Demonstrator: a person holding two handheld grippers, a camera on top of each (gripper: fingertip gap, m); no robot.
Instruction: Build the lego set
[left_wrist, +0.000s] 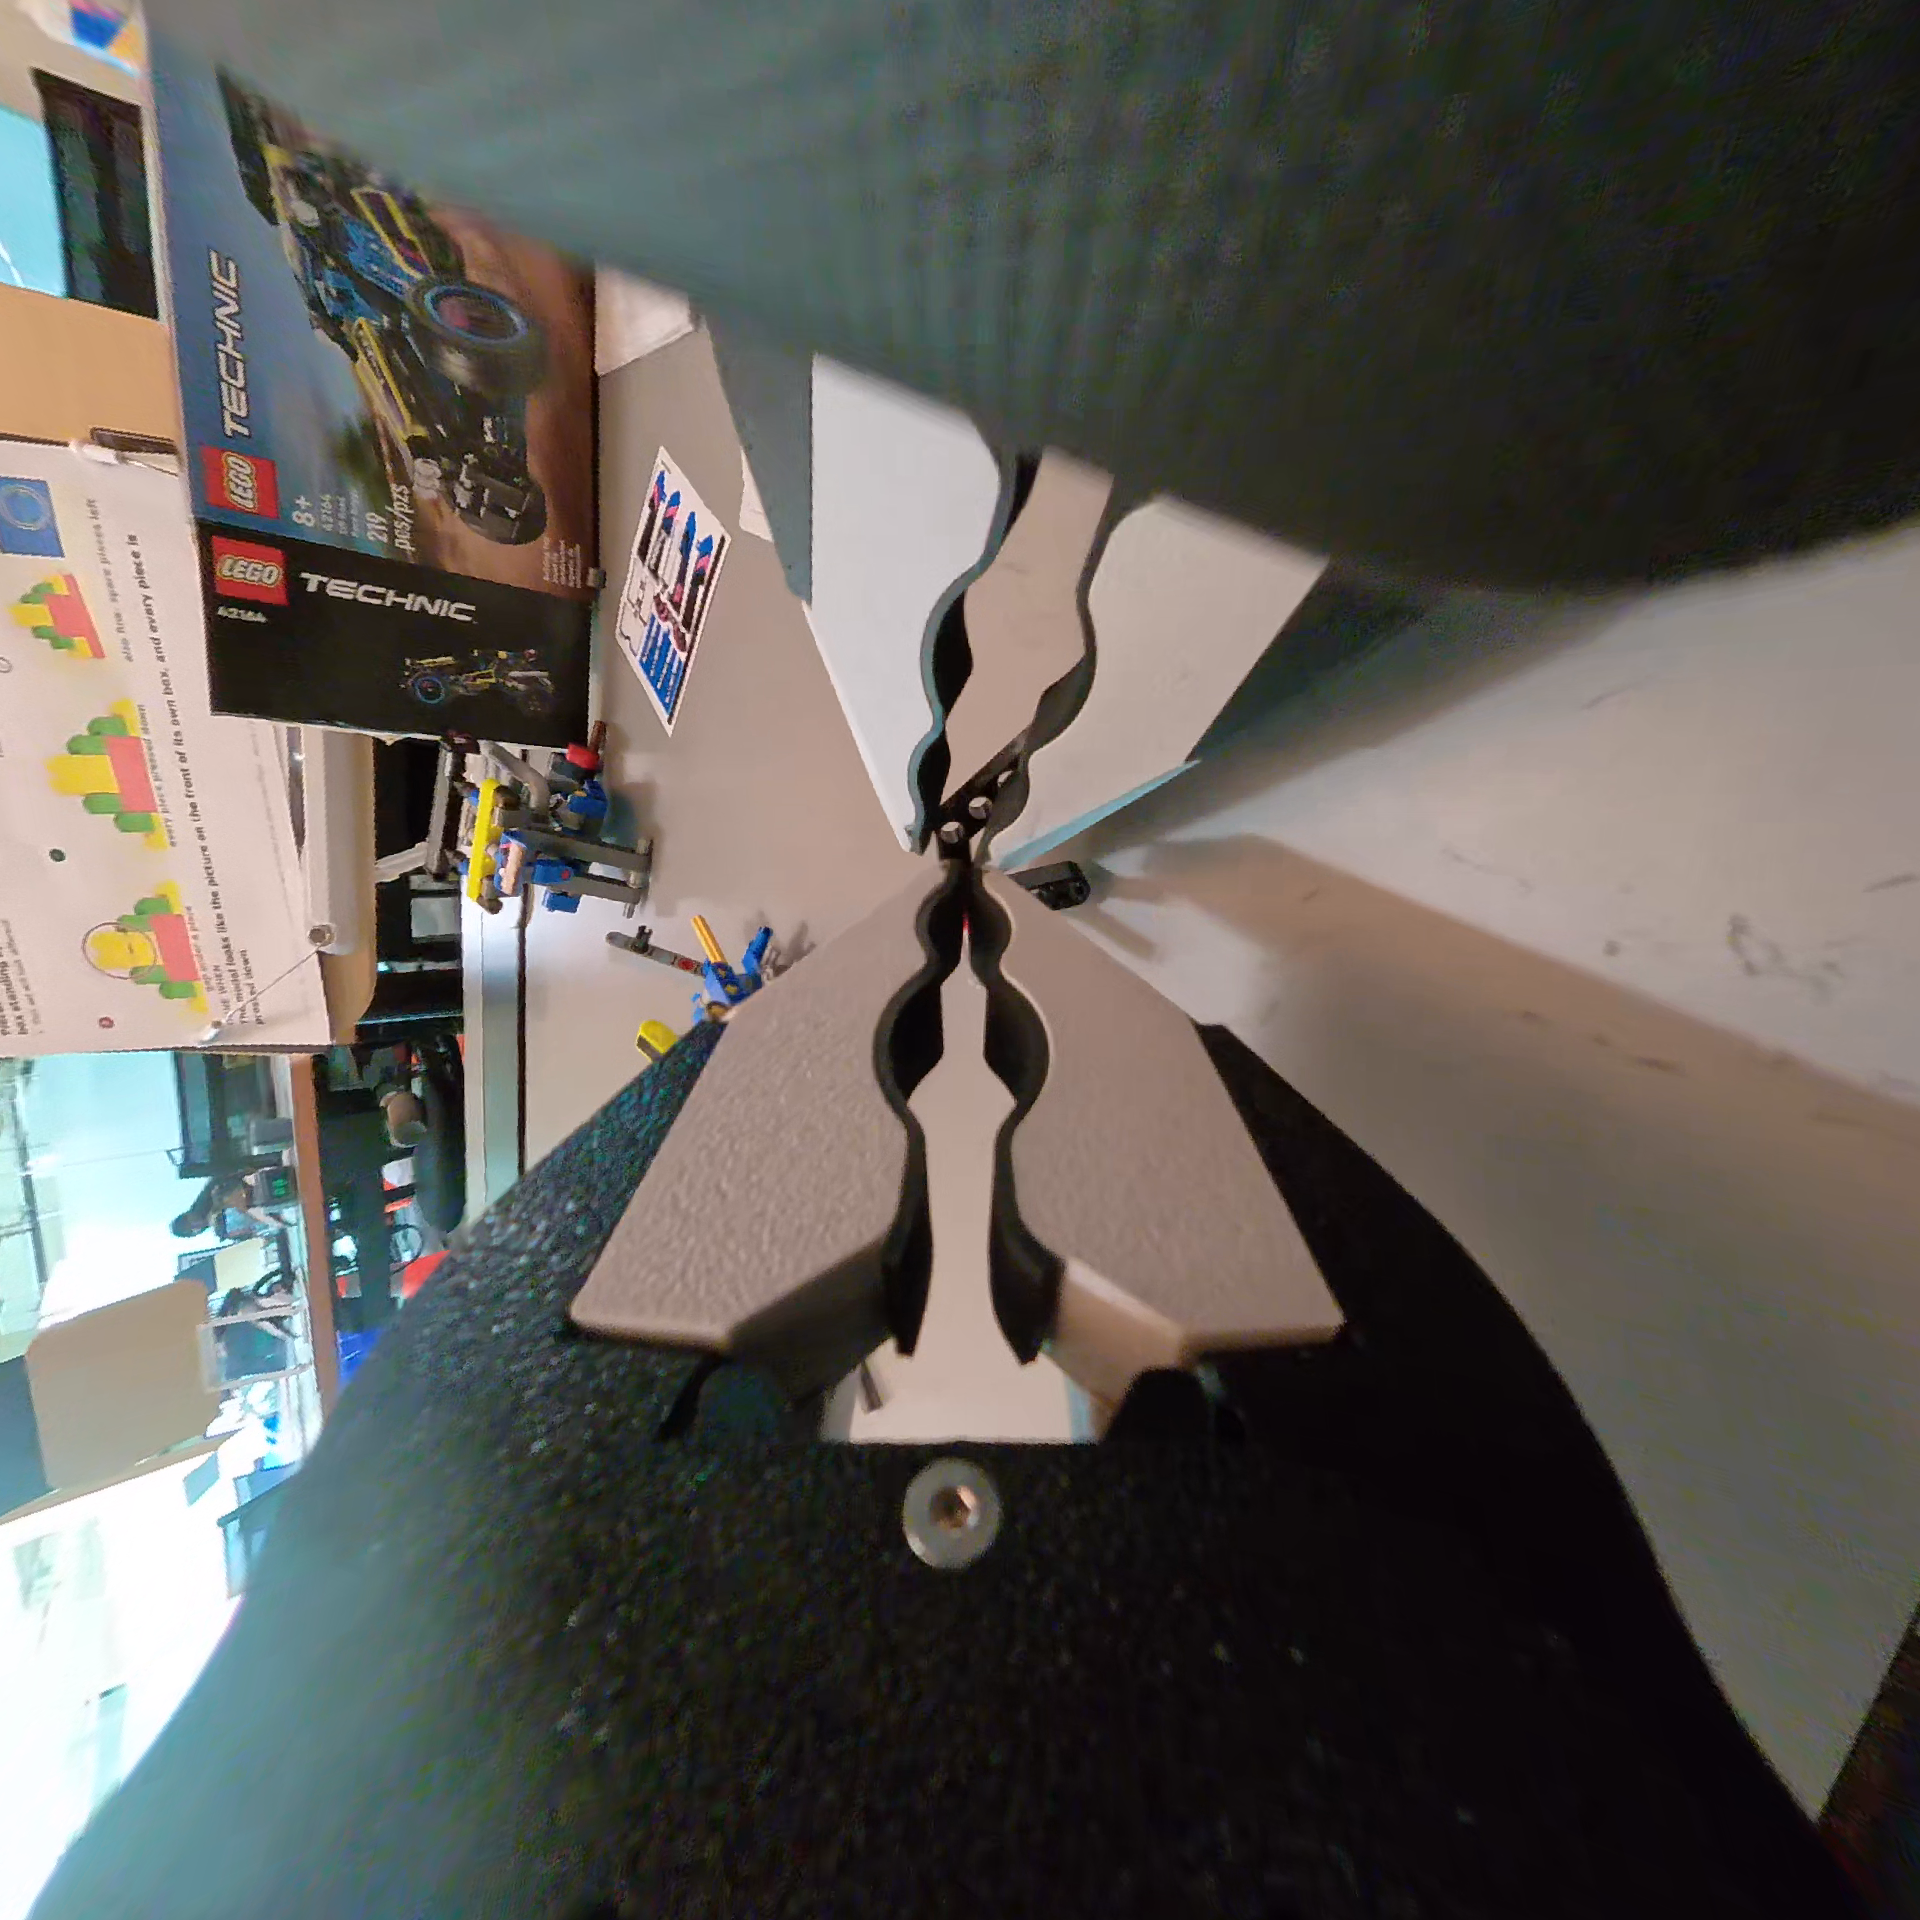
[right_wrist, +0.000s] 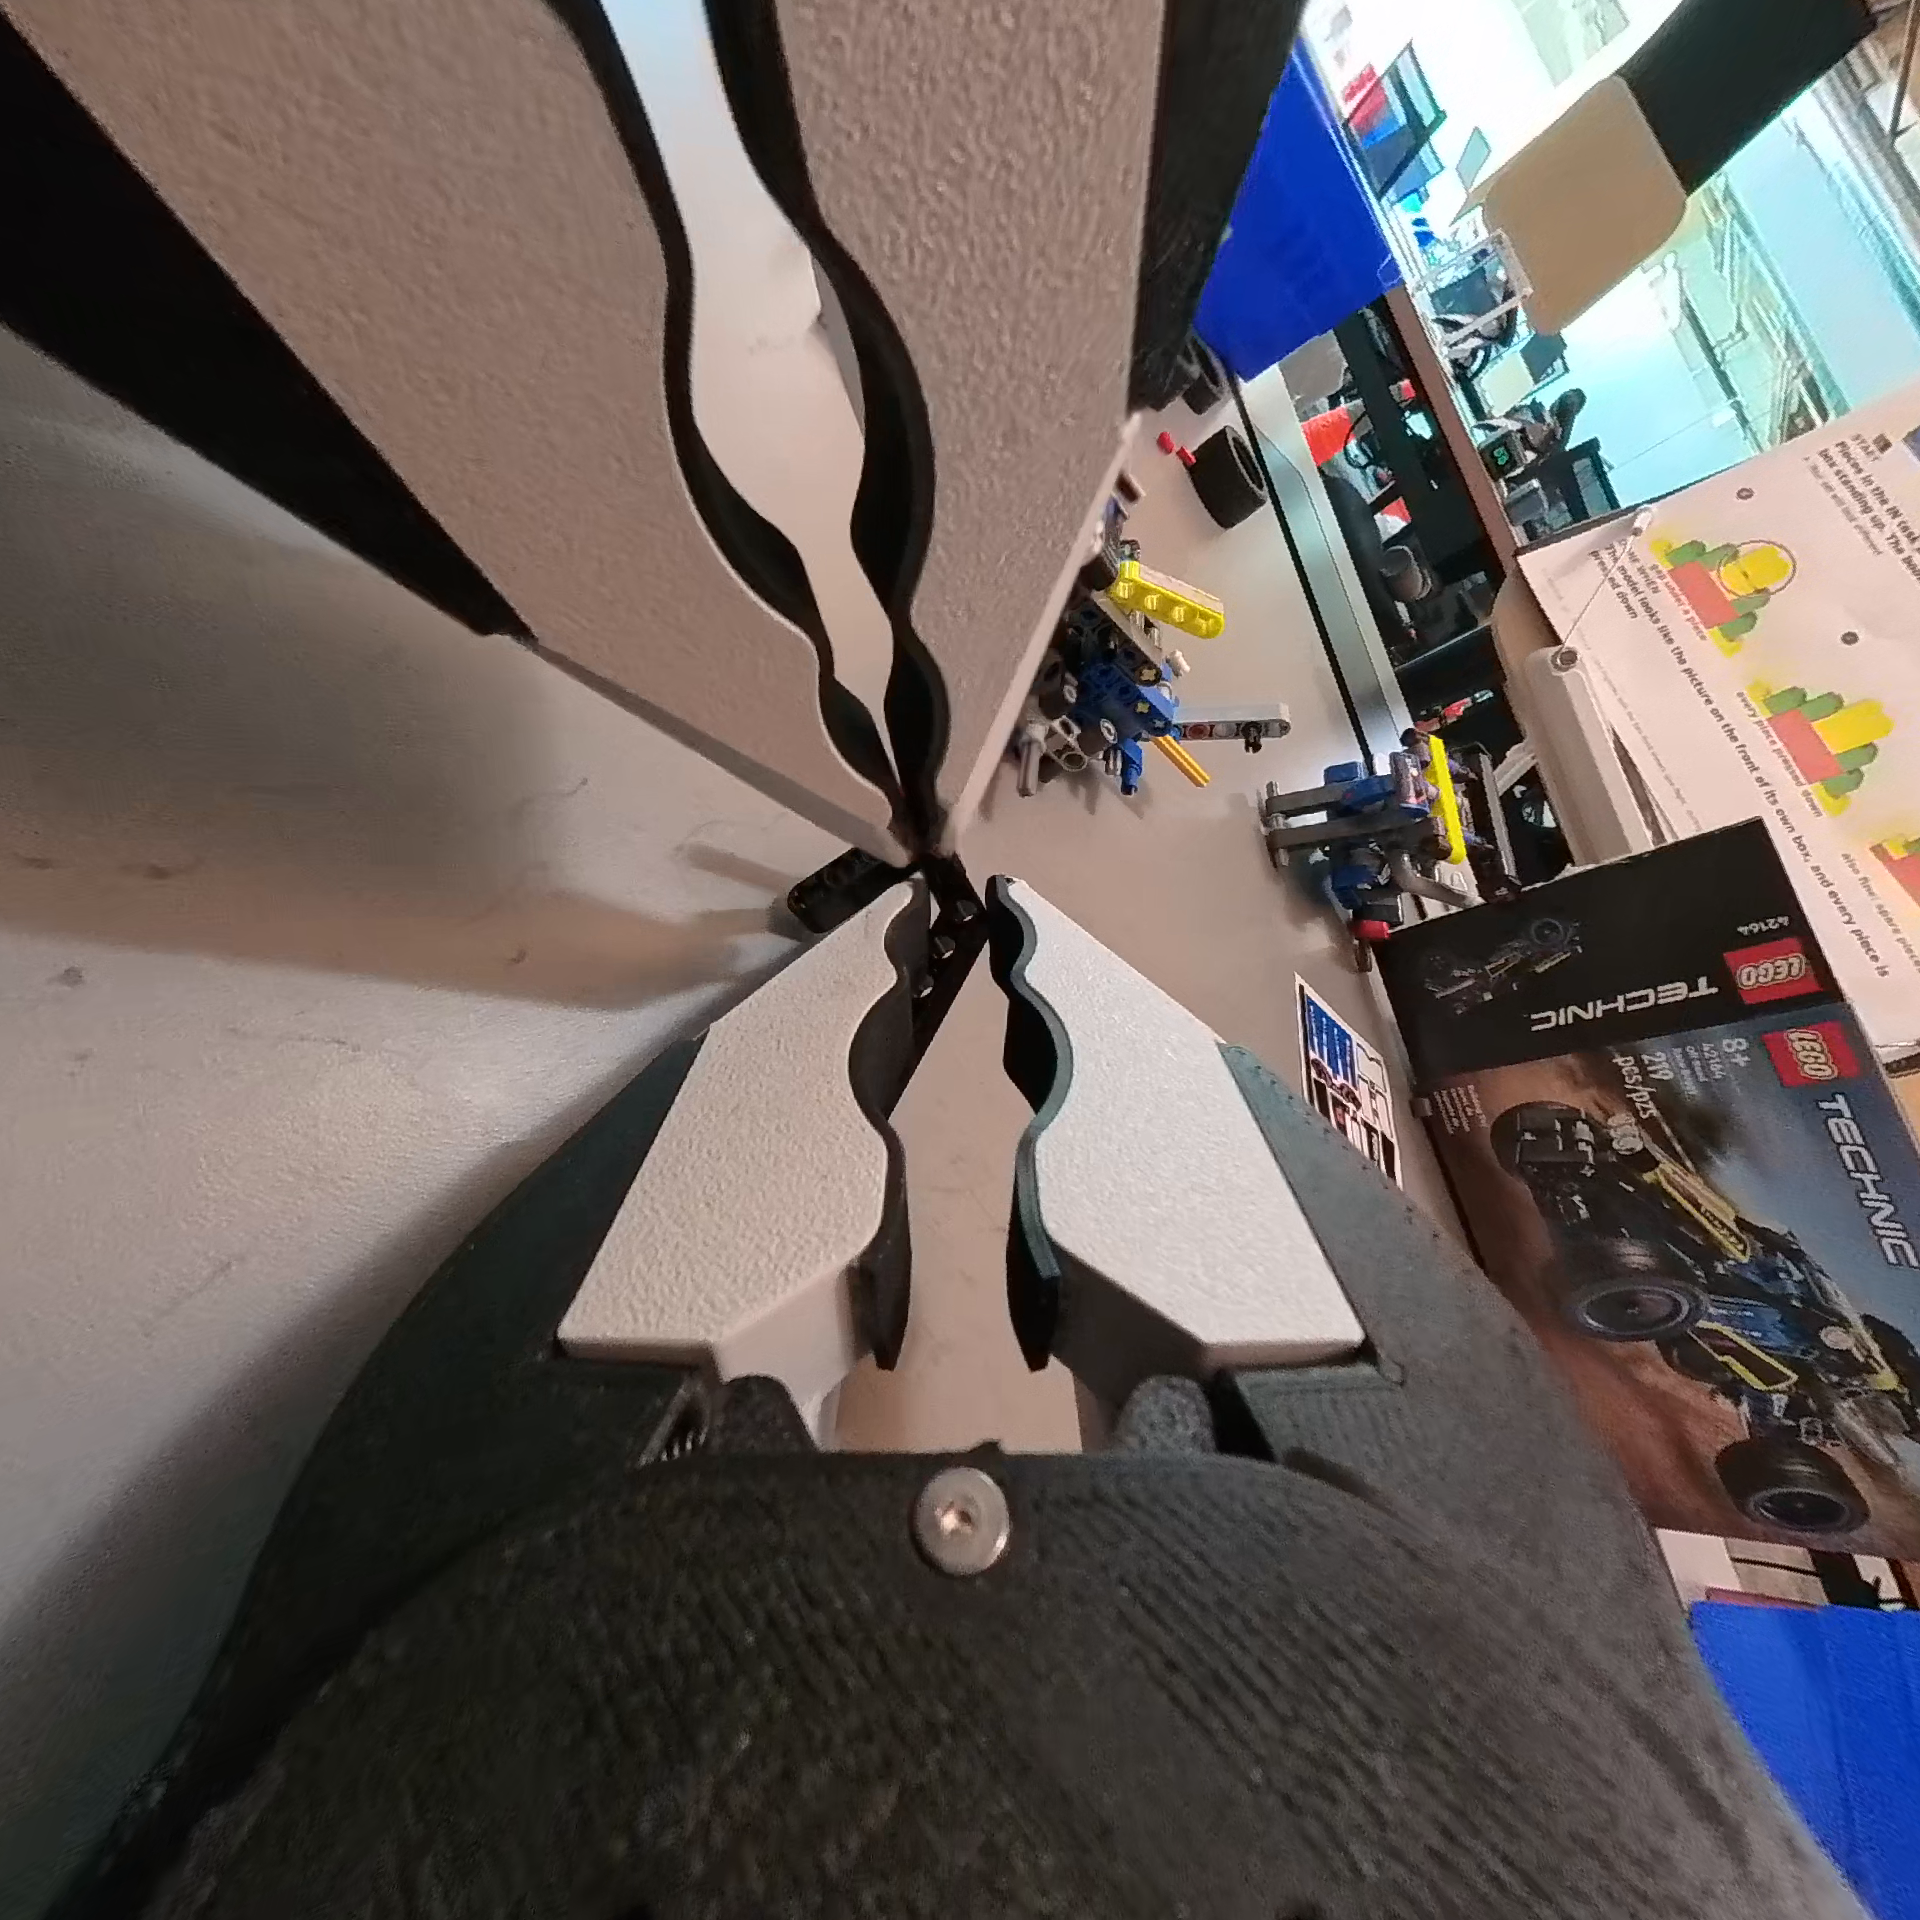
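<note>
1. The right hand-held gripper grips a black holed beam slanted between its pads.
2. The left hand-held gripper is closed, tip to tip with the right, on something small and red that I cannot identify.
3. A short black beam lies on the surface just beside the tips.
4. A blue-and-yellow brick assembly and the toy box stand well apart.

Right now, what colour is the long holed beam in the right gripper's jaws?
Black. The holed beam shows best in the right wrist view, between the right gripper fingers.
</note>
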